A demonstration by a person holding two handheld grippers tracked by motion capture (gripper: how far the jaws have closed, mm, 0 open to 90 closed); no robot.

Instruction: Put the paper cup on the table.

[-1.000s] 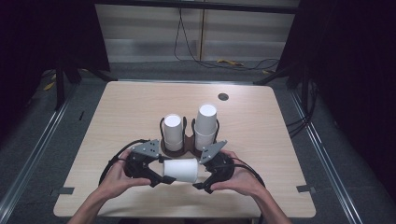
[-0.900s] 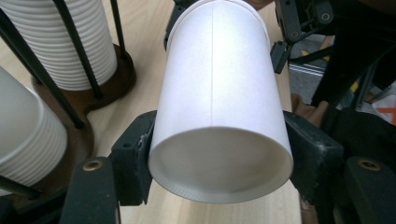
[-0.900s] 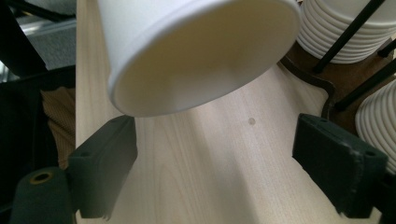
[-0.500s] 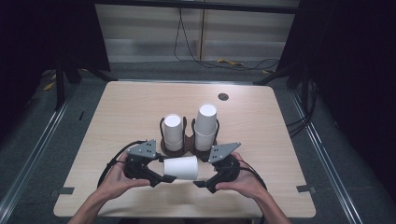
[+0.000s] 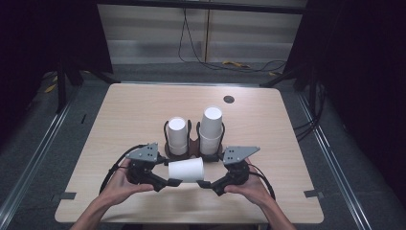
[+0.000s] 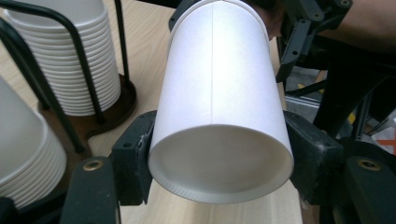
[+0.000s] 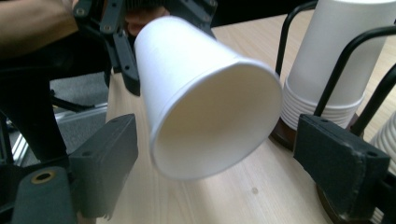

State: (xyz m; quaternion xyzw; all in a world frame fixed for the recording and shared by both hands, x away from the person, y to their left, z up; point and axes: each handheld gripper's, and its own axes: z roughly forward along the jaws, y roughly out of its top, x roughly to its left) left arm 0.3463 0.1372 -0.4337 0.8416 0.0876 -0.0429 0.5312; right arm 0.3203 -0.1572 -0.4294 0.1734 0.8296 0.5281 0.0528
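Note:
A single white paper cup lies on its side in the air above the table's near edge. My left gripper is shut on its base end; in the left gripper view the pads press both sides of the cup. My right gripper faces the cup's wide mouth. In the right gripper view the cup hangs between the jaws of the right gripper without touching the pads. Those jaws have just been opening and stand open.
Two stacks of white cups, a lower one and a taller one, stand upside down in a black wire holder just behind the grippers. A round dark hole marks the table's far right. Dark floor surrounds the table.
The right gripper has let go of the cup's mouth end and drawn back a little to the right. The left gripper and the cup have stayed in place.

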